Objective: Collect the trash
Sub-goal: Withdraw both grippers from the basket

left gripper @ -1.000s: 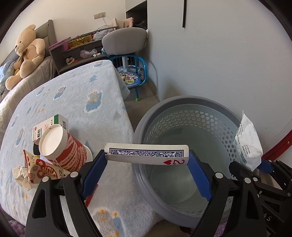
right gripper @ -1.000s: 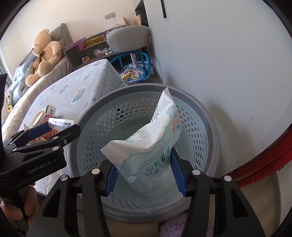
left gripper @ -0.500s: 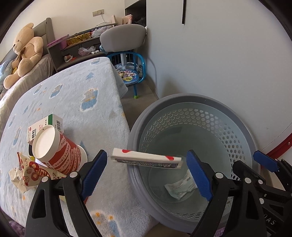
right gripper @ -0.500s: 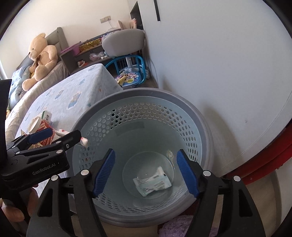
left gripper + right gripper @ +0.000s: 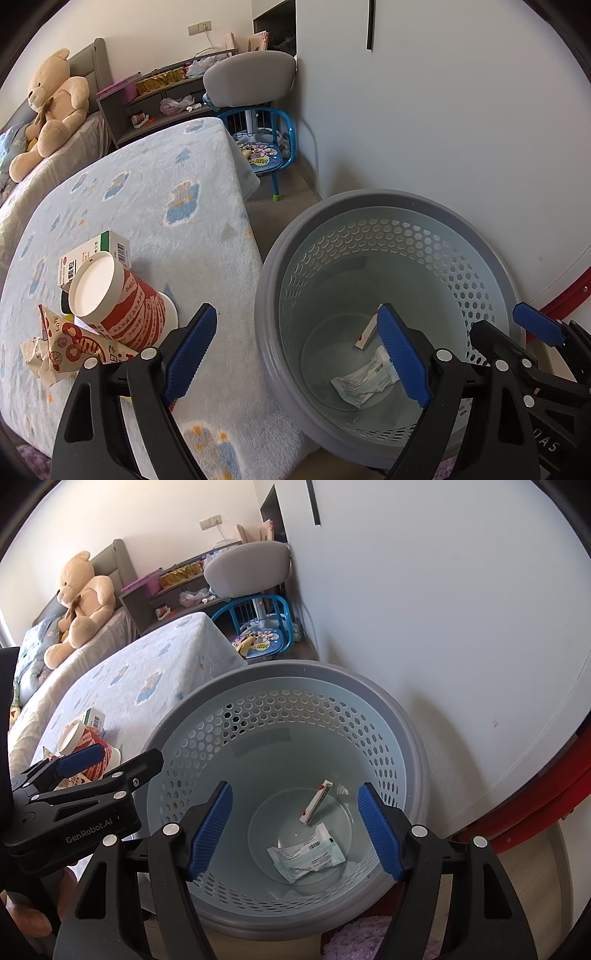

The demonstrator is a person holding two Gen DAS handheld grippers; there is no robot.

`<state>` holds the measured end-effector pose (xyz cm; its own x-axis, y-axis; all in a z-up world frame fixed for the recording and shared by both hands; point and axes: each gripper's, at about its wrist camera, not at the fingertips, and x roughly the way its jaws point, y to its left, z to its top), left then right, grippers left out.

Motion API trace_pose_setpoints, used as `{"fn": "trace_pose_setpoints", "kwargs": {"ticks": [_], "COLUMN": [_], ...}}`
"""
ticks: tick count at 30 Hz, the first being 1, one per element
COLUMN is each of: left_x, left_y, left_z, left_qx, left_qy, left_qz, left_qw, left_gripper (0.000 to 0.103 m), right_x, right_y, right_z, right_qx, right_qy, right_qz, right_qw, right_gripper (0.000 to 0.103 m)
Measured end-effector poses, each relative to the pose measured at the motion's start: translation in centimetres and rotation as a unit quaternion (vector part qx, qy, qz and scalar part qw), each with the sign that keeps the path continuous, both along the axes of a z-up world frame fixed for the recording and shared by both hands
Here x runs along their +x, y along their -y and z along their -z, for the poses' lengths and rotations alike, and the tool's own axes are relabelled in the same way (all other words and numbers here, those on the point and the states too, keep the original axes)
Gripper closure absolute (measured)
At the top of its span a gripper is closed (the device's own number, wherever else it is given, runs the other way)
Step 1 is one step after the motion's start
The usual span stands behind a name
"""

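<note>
Both claws hang spread and bare over the bin (image 5: 406, 746): the left gripper (image 5: 295, 350) wide, straddling the near rim, the right gripper (image 5: 295, 834) spread above the bin's floor, with nothing between either pair of pads. Down in the bin, at 12 o'clock from the right claw, lie the wipes pack (image 5: 306, 856) and just beyond it the card box (image 5: 317, 802), leaning on the floor. So the drop step looks finished for these two pieces. More trash waits on the blanket (image 5: 147, 206), at 9 to 10 o'clock from the left claw: a red cup (image 5: 118, 306) on its side, a small carton (image 5: 96, 254) touching it behind, and crumpled wrappers (image 5: 66, 350) in front. Next move, I judge: swing the left claw over, keep it wide for the cup, and pinch across its wall without crushing
</note>
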<state>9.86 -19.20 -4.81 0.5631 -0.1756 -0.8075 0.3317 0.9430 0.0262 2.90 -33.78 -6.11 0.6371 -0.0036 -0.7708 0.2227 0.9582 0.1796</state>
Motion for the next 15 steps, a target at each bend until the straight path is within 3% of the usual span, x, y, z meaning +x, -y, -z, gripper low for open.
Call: {"fn": "trace_pose_setpoints", "kwargs": {"ticks": [15], "left_x": [-0.28], "left_y": [-0.67], "left_z": [-0.35], "left_qx": [-0.004], "left_qy": [0.003], "left_qz": [-0.012], "left_qw": [0.9999], "left_gripper": [0.018], "right_x": [-0.03], "right_y": [-0.21], "right_z": [0.05], "right_qx": [-0.001], "right_qy": [0.001], "right_qz": [0.006], "right_qw": [1.0], "right_gripper": [0.026]}}
